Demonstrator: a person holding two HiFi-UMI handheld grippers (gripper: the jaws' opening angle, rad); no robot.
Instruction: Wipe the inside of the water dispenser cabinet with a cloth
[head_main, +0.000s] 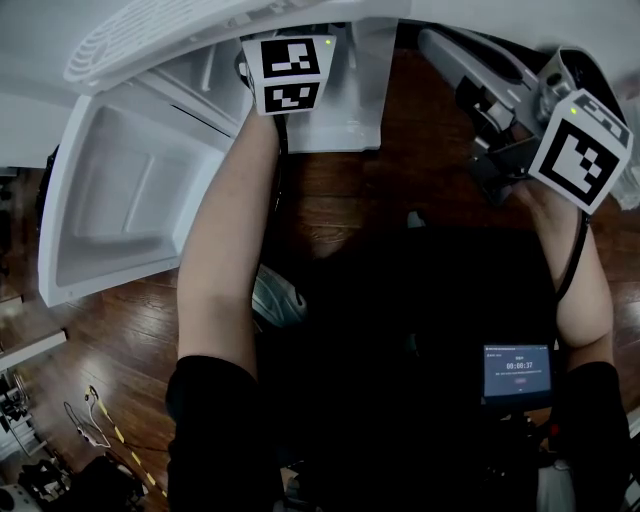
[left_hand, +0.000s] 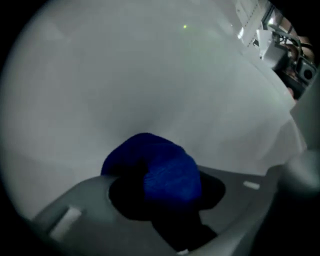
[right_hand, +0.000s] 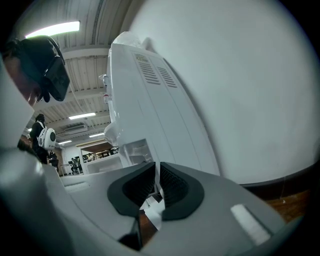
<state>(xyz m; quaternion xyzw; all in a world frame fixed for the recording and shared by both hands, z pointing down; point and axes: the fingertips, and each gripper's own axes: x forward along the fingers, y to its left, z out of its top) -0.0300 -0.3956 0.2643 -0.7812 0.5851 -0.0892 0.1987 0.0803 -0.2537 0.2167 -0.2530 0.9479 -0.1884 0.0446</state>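
Two grippers: a person holds one in each hand, both pointing level.
Right gripper (right_hand: 156, 192): jaws pressed together on nothing, idle beside the white water dispenser (right_hand: 145, 95).
Left gripper (left_hand: 162, 200): jaws narrowly apart, pinching a bunched blue cloth (left_hand: 160, 165).
Cloth: inside the cabinet, up against its white wall (left_hand: 150, 75); contact unclear.
Door (head_main: 120, 200): swung open at left.
Risk: dragging hard across the wall could pull the cloth from that small pinch.
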